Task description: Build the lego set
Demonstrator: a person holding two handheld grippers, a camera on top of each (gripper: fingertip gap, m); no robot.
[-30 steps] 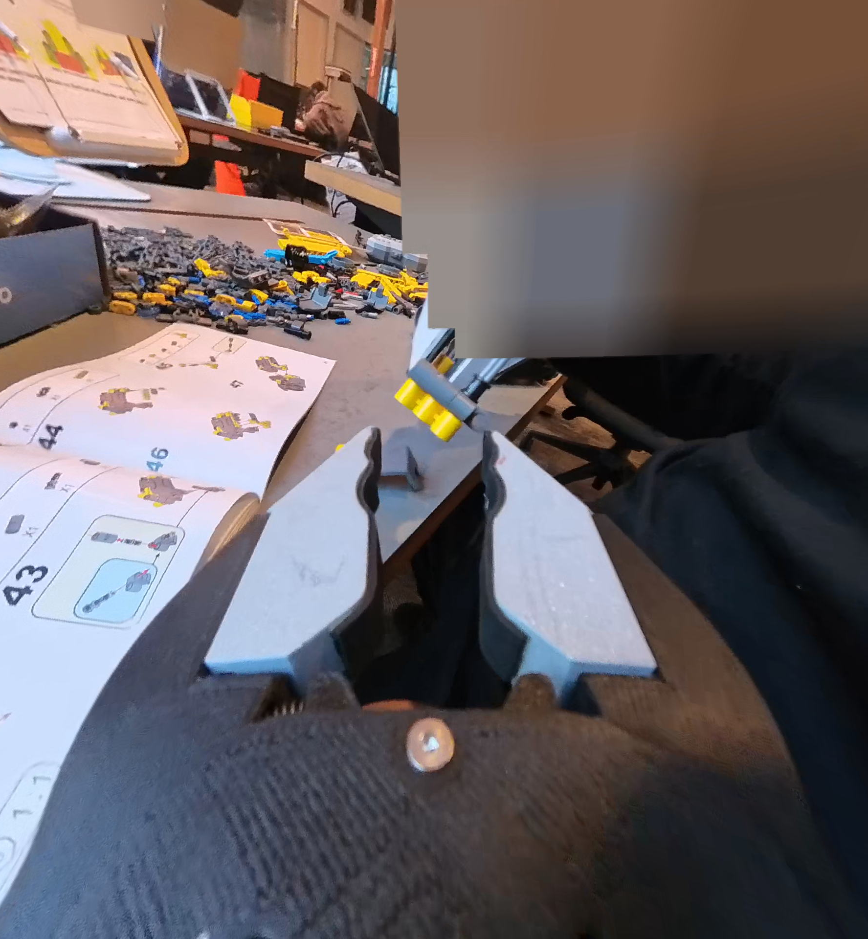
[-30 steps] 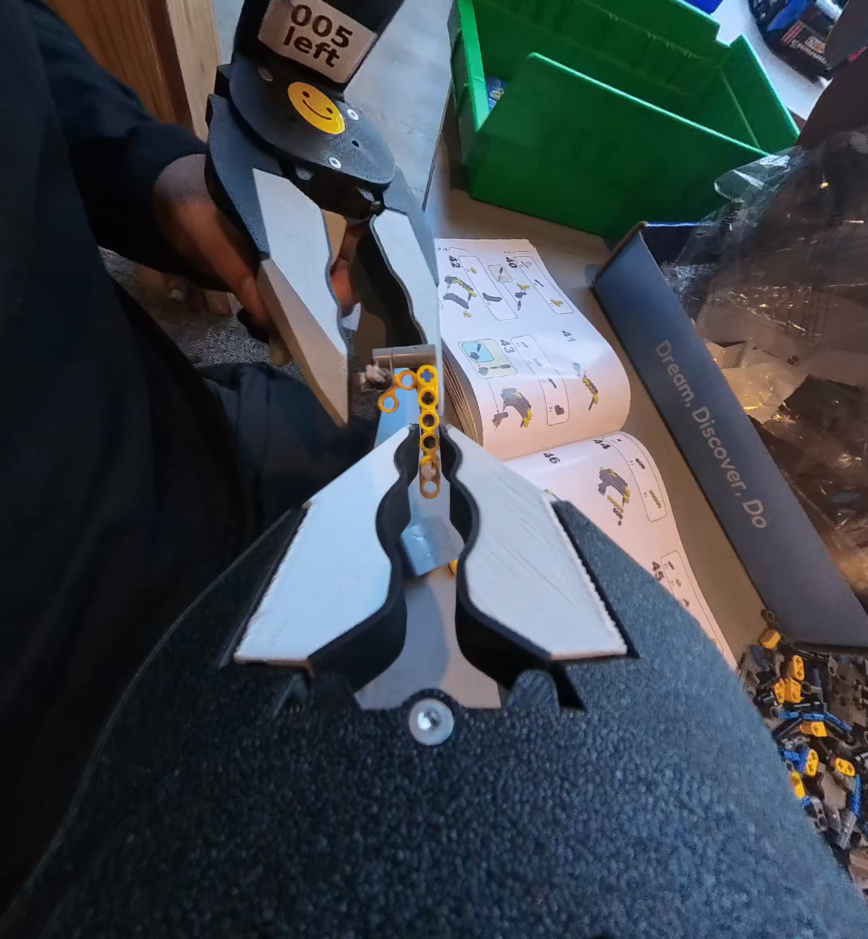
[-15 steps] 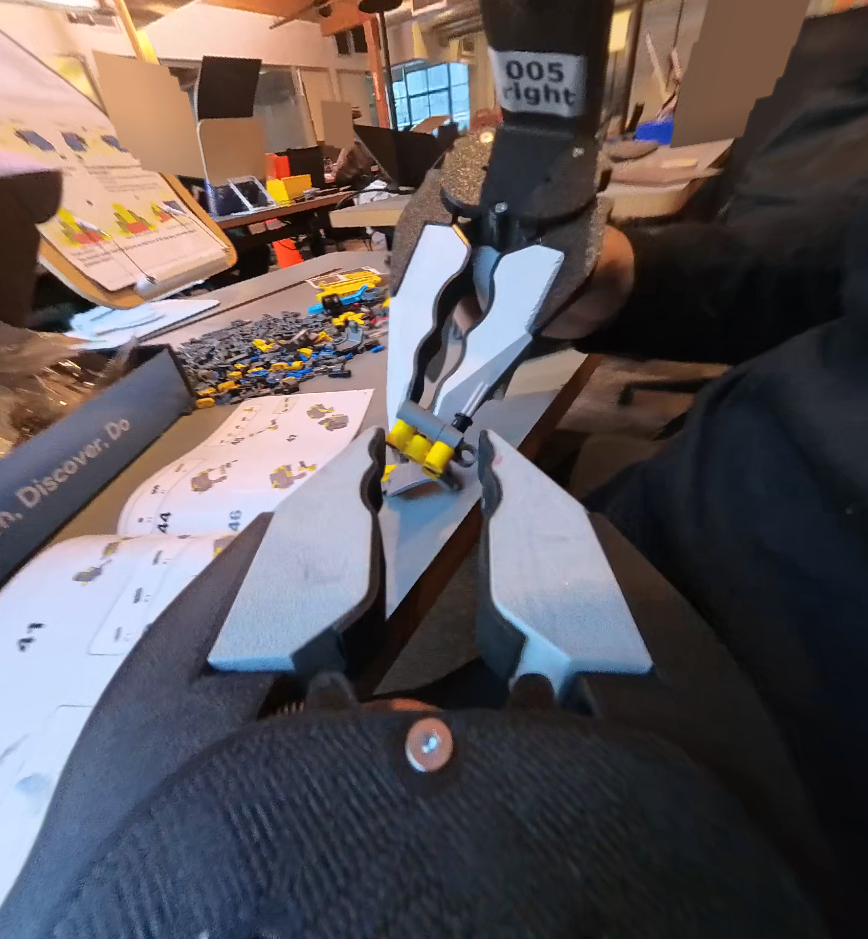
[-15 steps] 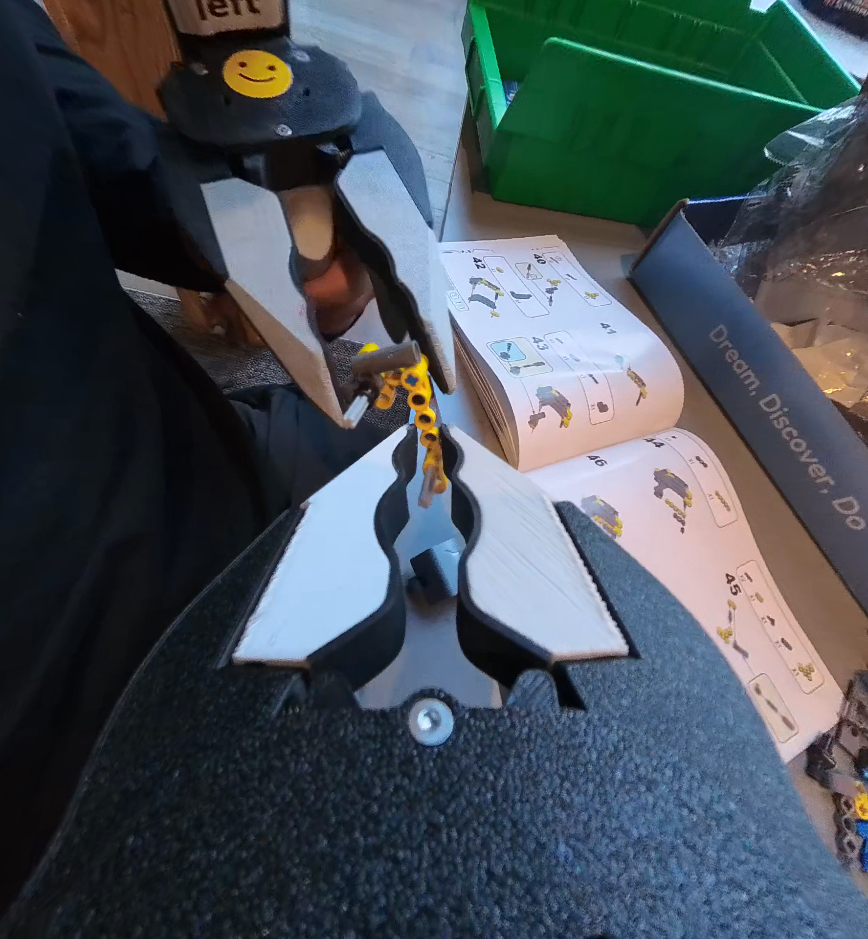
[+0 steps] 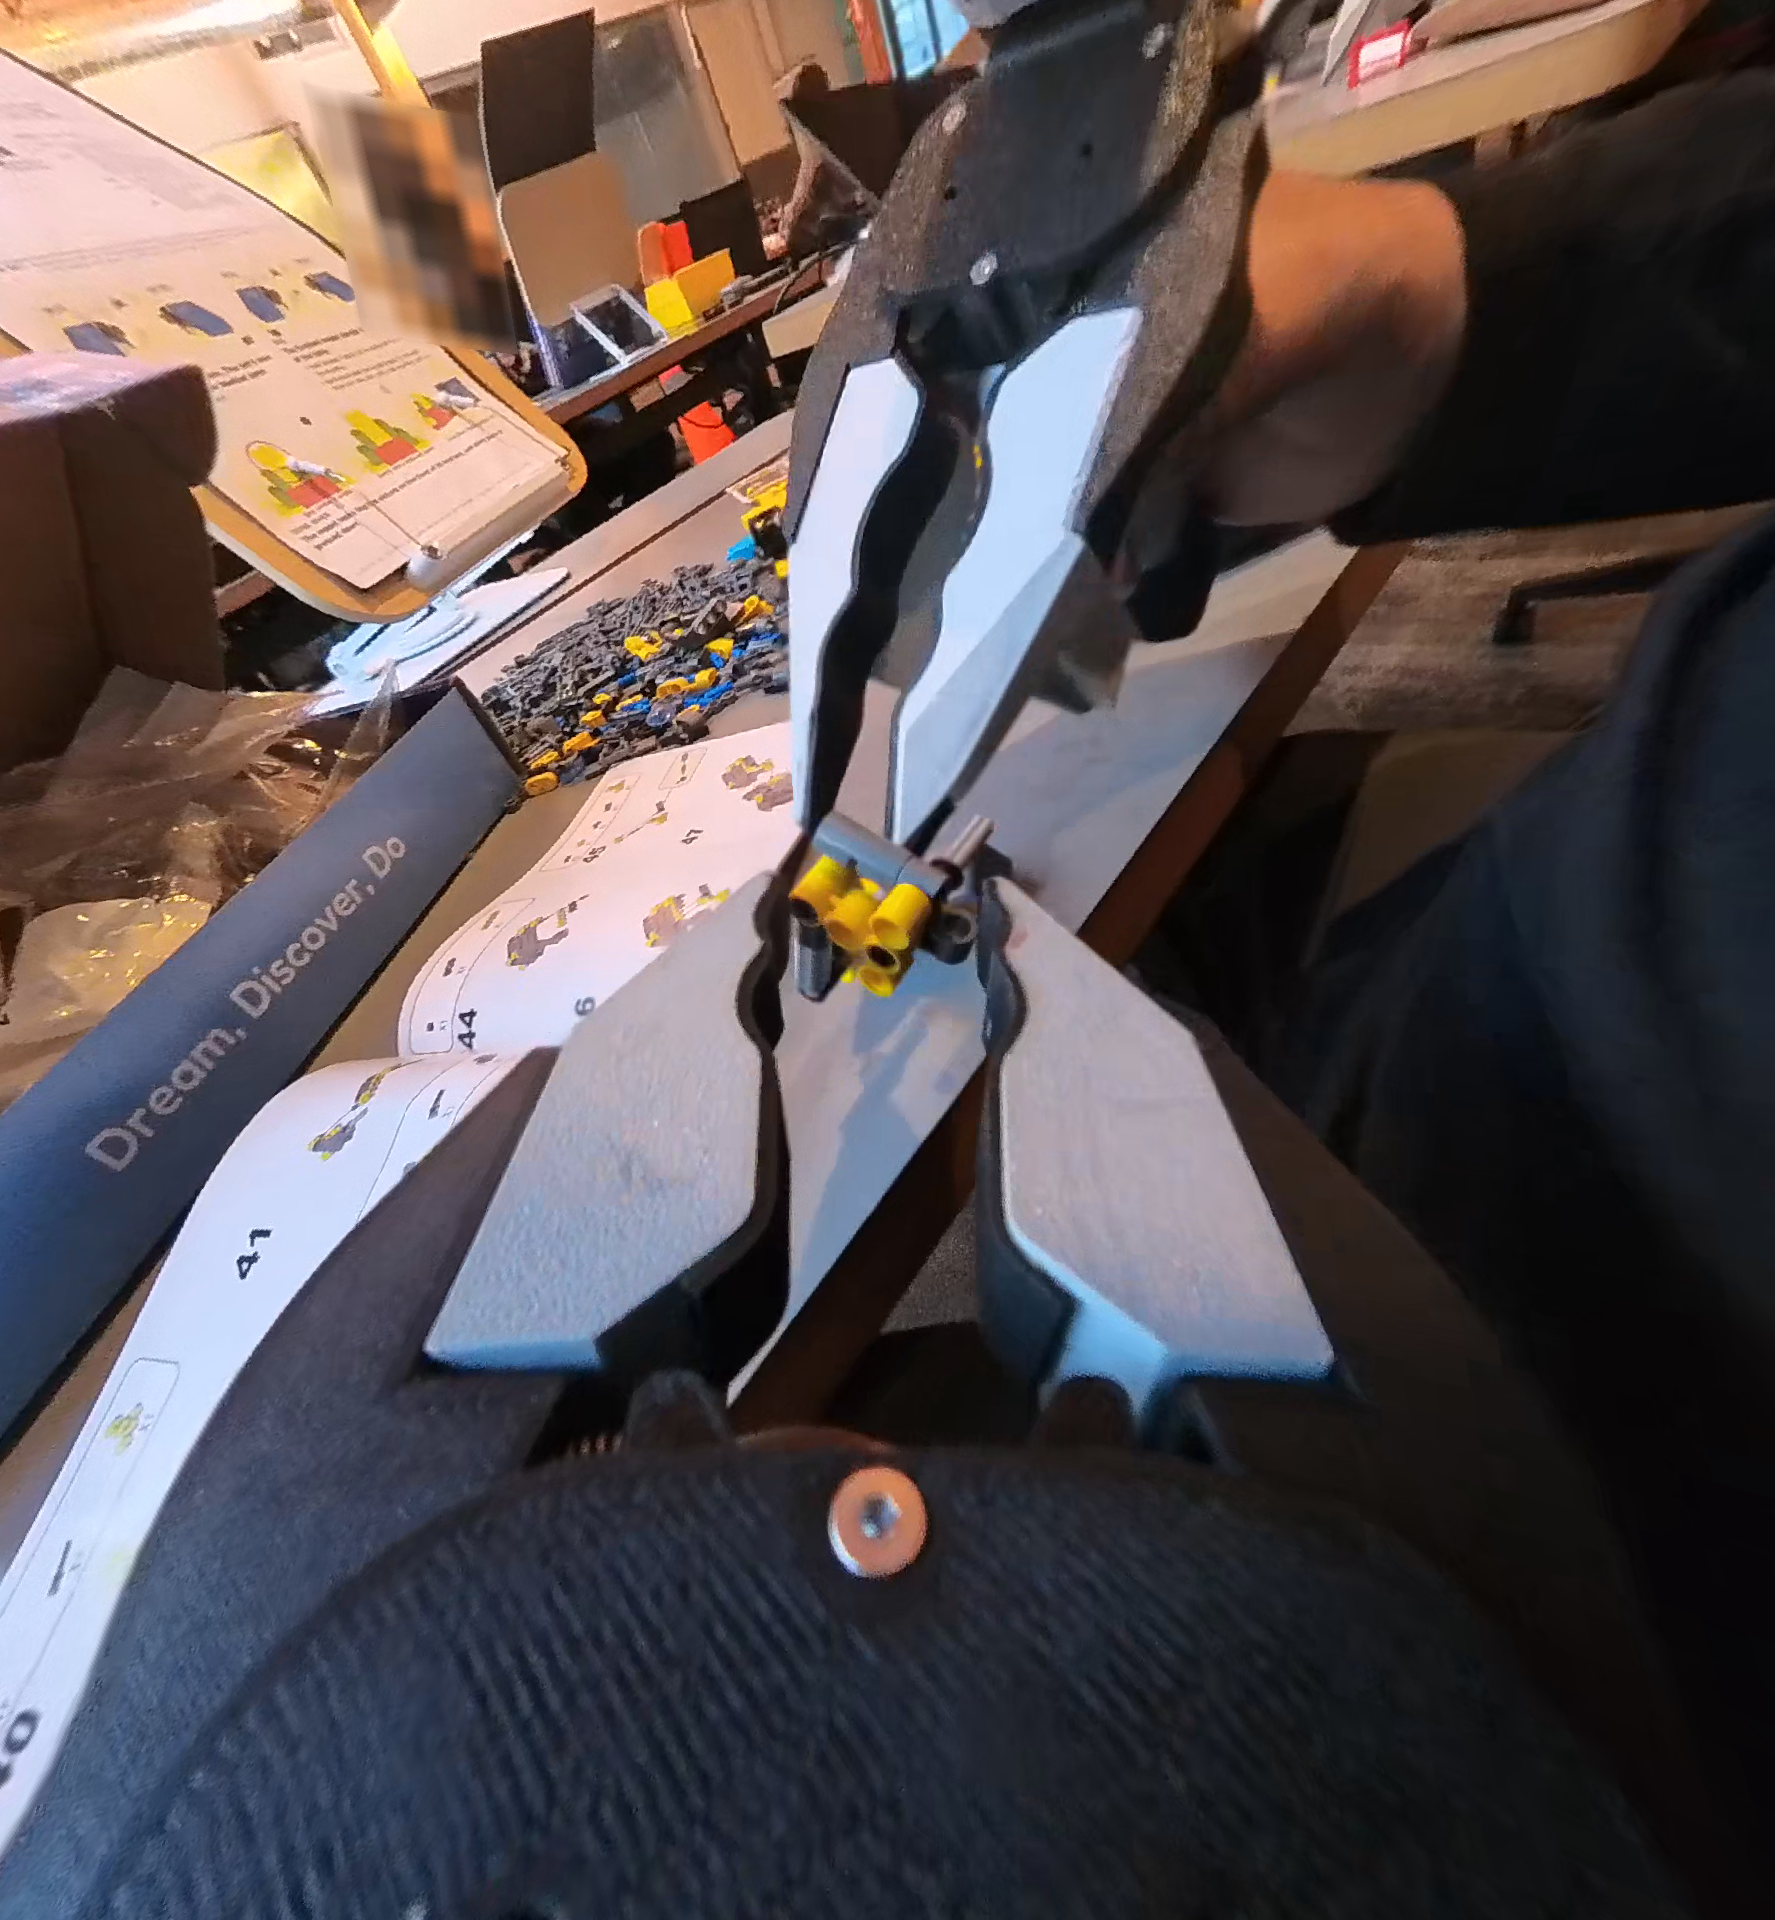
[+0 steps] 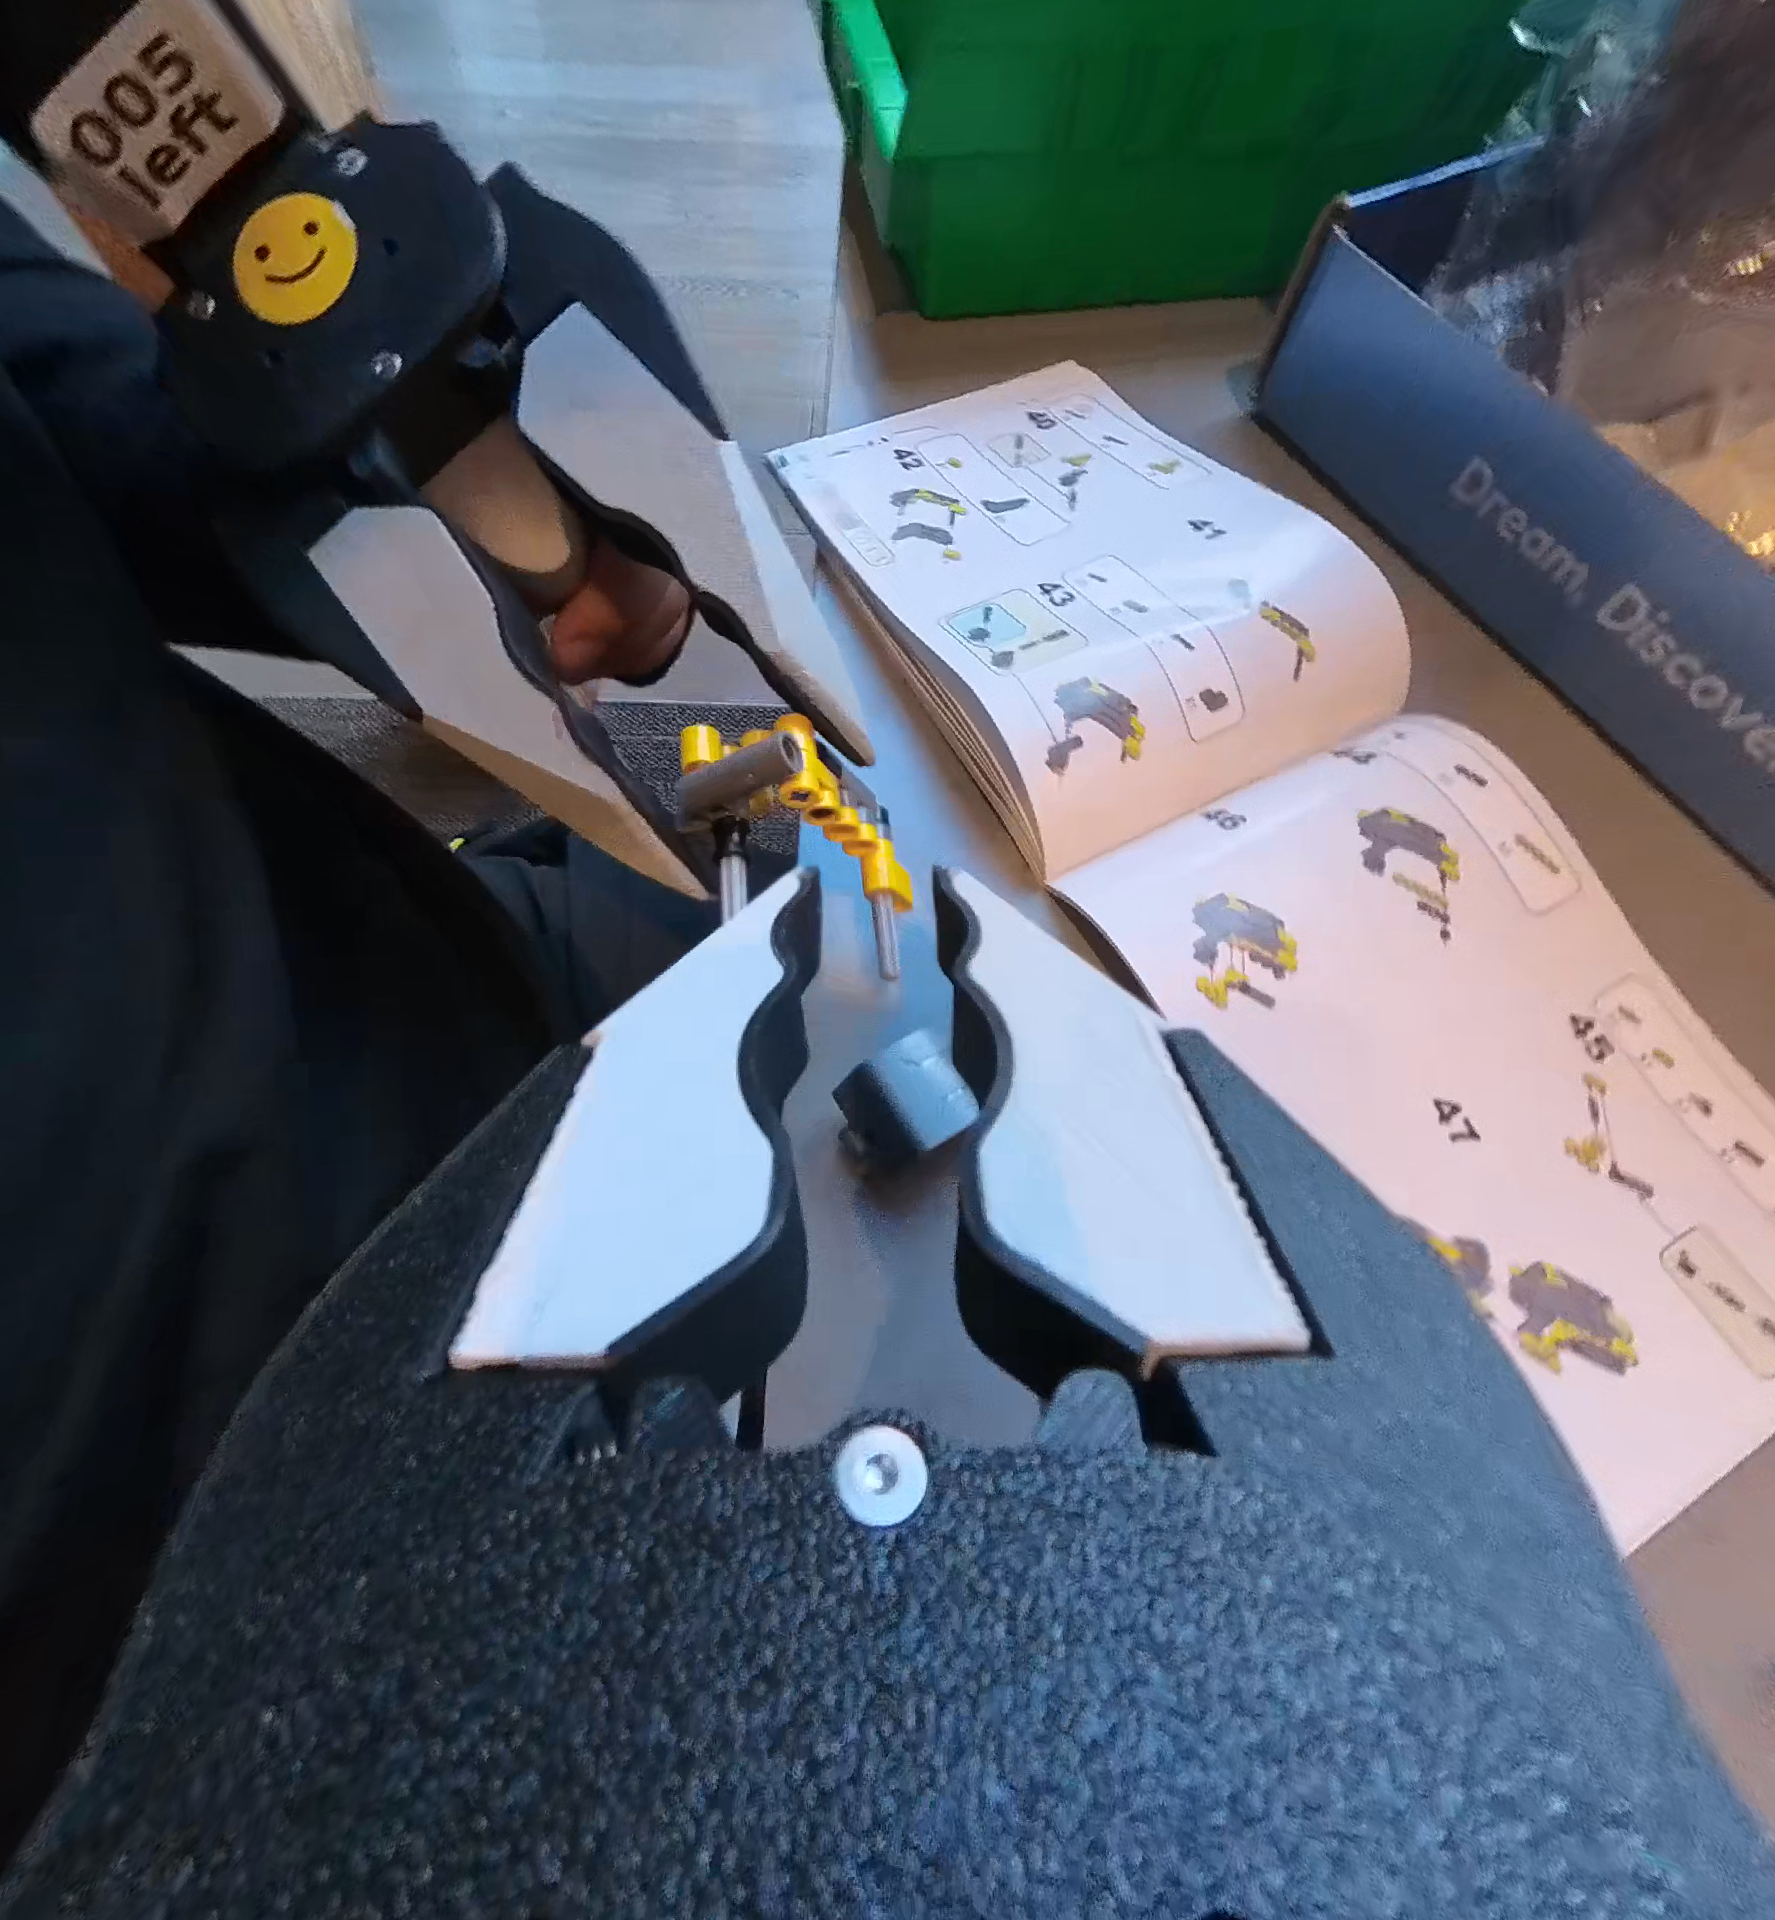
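A small assembly (image 5: pixel 862 914) of yellow beams, a grey connector and thin axles hangs over the table's front edge. My left gripper (image 5: pixel 883 914) is closed on it, one fingertip on each side. In the right wrist view the assembly (image 6: pixel 847 831) sits between the left gripper's tips (image 6: pixel 774 816). My right gripper (image 6: pixel 875 883) is open. The end of the yellow beam and one axle lie in its gap without touching either finger. In the left wrist view the right gripper (image 5: pixel 859 826) points down at the grey connector. A loose grey piece (image 6: pixel 904 1091) lies on the table under the right fingers.
An open instruction booklet (image 6: pixel 1226 644) lies on the grey table, with a dark blue box (image 6: pixel 1589 582) of plastic bags beyond it. A green bin (image 6: pixel 1122 135) stands at the back. A pile of loose pieces (image 5: pixel 644 675) and a clipboard (image 5: pixel 239 343) show farther off. The person's dark clothing fills the side nearest the table edge. Only a small space, under 4 cm, lies between the two pairs of fingers. Between my right fingertips and the loose grey piece (image 6: pixel 904 1091) there is roughly 4 centimeters.
The right gripper was shut on the yellow beam; it has opened and drawn back a little. The assembly now sits between the left fingertips, which have moved up around it.
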